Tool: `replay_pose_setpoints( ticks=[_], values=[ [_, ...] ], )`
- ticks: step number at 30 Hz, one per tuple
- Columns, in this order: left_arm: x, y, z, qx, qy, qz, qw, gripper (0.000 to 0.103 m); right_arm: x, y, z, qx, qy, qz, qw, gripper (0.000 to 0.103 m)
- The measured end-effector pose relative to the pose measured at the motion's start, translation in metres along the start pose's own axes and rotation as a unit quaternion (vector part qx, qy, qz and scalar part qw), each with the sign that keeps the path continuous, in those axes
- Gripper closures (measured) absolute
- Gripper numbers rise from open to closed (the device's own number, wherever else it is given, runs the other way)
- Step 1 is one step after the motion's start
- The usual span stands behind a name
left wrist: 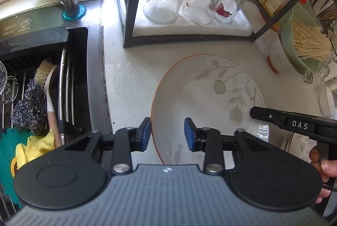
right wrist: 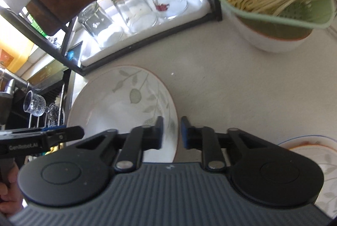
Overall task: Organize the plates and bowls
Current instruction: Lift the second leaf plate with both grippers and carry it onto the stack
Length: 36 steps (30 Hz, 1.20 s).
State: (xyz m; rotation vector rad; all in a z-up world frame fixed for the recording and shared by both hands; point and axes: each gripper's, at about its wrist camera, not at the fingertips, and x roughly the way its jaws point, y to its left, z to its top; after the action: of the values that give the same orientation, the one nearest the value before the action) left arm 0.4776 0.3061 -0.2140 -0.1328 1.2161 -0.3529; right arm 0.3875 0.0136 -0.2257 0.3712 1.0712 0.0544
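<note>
Left gripper [left wrist: 167, 133] gapes over the leaf-patterned plate's [left wrist: 210, 99] nine o'clock rim, right gripper [right wrist: 172, 133] part-open at its three o'clock edge; neither grips, so organizing looks barely begun. At one o'clock, a green strainer [right wrist: 280, 15] of noodles sits in a white bowl [right wrist: 271, 40]; another plate [right wrist: 322, 165] waits at four.

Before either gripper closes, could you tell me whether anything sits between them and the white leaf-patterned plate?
Nothing visible does. The left gripper is open astride the left rim of the white leaf-patterned plate, and the right gripper is open astride its right rim.
</note>
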Motion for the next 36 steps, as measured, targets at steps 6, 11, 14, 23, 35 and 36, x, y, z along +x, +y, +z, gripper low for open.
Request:
replay_pose_setpoints(
  ticks=[6,11,14,23,35,36],
  values=[
    [0.014,0.001,0.0,0.016,0.018,-0.01,0.9997,0.068,0.004,-0.001,-0.002,0.005,-0.003,0.004,1.0,0.089],
    [0.015,0.01,0.004,-0.001,0.032,-0.04,0.9987,0.069,0.003,-0.002,-0.002,0.012,-0.004,0.01,1.0,0.089],
    [0.015,0.014,0.006,-0.01,0.047,-0.057,0.9972,0.068,0.002,-0.003,-0.002,0.009,0.002,0.011,1.0,0.088],
    [-0.011,-0.002,0.009,-0.002,0.047,-0.086,0.9952,0.067,-0.02,-0.011,-0.008,0.015,0.003,0.031,0.999,0.088],
    [-0.052,-0.025,0.0,-0.01,0.04,-0.133,0.9902,0.066,-0.085,-0.024,-0.018,0.032,-0.049,0.063,0.996,0.088],
    [-0.056,-0.027,-0.001,-0.011,0.037,-0.136,0.99,0.066,-0.09,-0.025,-0.019,0.031,-0.054,0.064,0.996,0.088]
  ],
)
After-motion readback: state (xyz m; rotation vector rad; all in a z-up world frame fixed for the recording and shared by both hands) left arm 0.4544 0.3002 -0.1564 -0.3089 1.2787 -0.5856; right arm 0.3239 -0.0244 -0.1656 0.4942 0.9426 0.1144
